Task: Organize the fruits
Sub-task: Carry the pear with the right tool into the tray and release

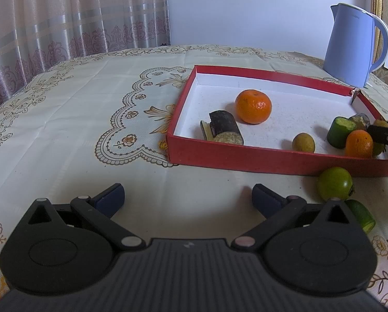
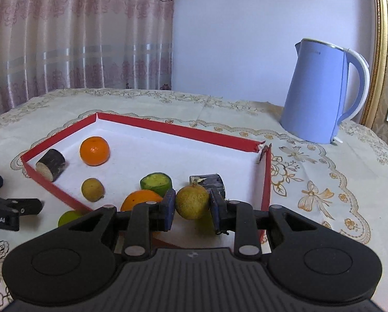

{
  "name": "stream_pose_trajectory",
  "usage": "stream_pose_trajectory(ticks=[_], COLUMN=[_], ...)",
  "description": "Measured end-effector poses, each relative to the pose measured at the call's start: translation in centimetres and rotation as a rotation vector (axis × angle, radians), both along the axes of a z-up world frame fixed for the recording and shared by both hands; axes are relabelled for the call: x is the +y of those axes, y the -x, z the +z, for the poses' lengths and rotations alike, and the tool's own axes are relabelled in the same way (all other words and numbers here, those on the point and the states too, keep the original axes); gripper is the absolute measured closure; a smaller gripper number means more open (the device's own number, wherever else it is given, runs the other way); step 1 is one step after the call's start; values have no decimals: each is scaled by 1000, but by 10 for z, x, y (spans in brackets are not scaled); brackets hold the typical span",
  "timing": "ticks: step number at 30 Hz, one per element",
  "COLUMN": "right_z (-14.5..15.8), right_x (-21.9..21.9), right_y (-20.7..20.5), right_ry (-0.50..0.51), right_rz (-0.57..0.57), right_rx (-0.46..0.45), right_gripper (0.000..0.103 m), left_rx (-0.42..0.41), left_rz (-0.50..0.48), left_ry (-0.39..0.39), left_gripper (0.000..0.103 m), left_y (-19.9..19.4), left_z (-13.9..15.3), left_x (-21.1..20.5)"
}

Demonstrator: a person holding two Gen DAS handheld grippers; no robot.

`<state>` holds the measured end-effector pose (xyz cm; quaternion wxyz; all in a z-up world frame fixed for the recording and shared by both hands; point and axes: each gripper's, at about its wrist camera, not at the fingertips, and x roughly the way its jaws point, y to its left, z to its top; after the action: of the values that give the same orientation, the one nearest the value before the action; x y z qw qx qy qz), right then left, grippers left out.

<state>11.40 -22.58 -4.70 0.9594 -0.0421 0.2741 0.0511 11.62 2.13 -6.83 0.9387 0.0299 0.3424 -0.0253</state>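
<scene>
On the left, our left gripper (image 1: 188, 195) hangs over the worktop (image 1: 77, 119) with its jaws wide apart and nothing between them. Next comes the red box (image 2: 152, 126). Inside it we see a dark stick piece (image 2: 51, 165), a big orange (image 2: 94, 150), a small brown fruit (image 2: 92, 189), a cut green piece (image 2: 155, 182) and another orange (image 2: 139, 199). A green fruit (image 1: 335, 184) sits on the worktop just outside the box. Our right gripper (image 2: 192, 204) is clamped on a round yellow-brown fruit (image 2: 192, 201) above the box. On the far right stands a blue kettle (image 2: 316, 93).
</scene>
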Motion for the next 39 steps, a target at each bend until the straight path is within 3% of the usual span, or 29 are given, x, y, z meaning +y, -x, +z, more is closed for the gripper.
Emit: stream_pose_trajectory(ticks=[12,14,16,17,21,27,29,39], right_z=[2,6,10,12,19,-2,-9,-21], right_x=[3,1,-3,-7,-16,-4,-2,-14], right_y=[1,8,18,24,54,81,80,65], right_ry=[8,11,10,1,-46,-6,13,-99], right_rz=[7,-16,-36,-47,-5,73,65,47], right_rx=[-11,-26,-54,-71,-73,5,24,120], right_gripper=[73,63,36,33,30,30,30,29], left_rx=[0,0,0,0,0,1,0,-2], left_rz=[0,0,1,0,1,1,1,0], left_ry=[1,1,1,1,2,2,2,-6], left_gripper=[0,0,0,0,0,0,0,0], left_y=[0,0,0,0,0,0,0,2], left_z=[0,0,0,0,0,0,0,0], left_x=[0,0,0,0,0,0,0,0])
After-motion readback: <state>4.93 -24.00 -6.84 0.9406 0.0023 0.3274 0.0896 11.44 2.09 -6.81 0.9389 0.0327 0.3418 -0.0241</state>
